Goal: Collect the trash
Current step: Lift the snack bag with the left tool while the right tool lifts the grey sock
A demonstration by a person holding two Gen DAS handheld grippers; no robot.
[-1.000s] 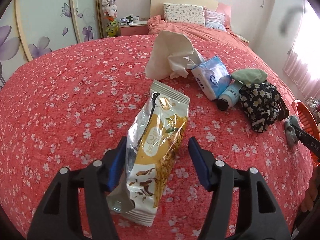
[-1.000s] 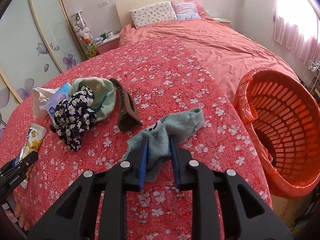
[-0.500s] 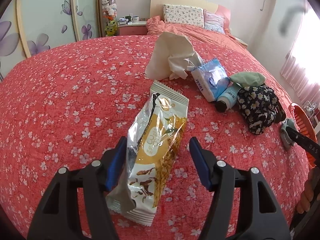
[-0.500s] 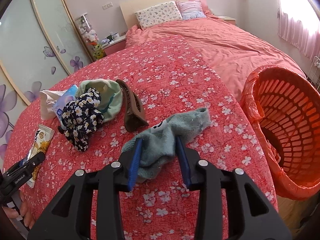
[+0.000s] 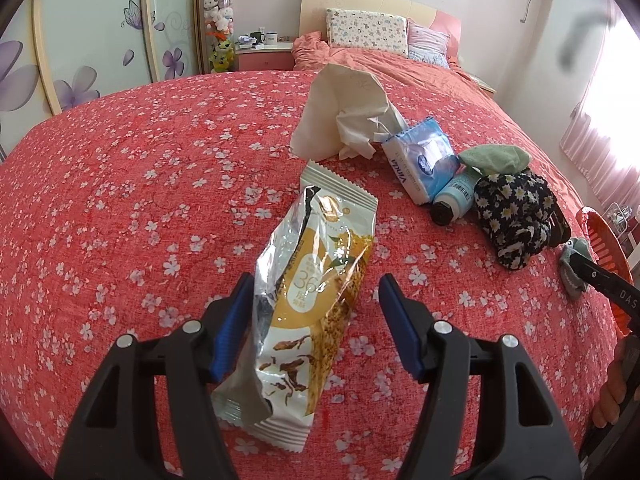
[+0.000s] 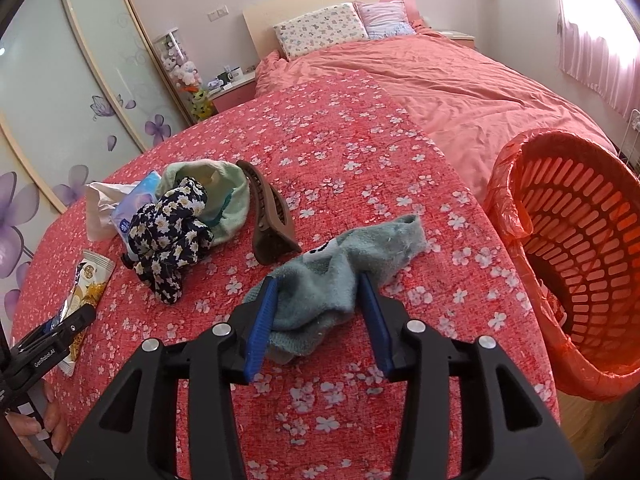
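The left gripper point(image 5: 316, 316) stands apart around a crinkly foil snack wrapper point(image 5: 308, 308) lying on the flowered red bedspread point(image 5: 140, 184). The right gripper point(image 6: 320, 316) is opening, its blue ribbed pads flanking a fuzzy grey-green sock point(image 6: 340, 272) beside the slotted orange basket point(image 6: 580, 240).

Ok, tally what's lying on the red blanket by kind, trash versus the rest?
Trash: 2, snack wrapper, paper bag
Cloth items: 3, sock, green cloth, floral cloth
Toiletries: 3, tissue pack, bottle, hair clip
Total: 8
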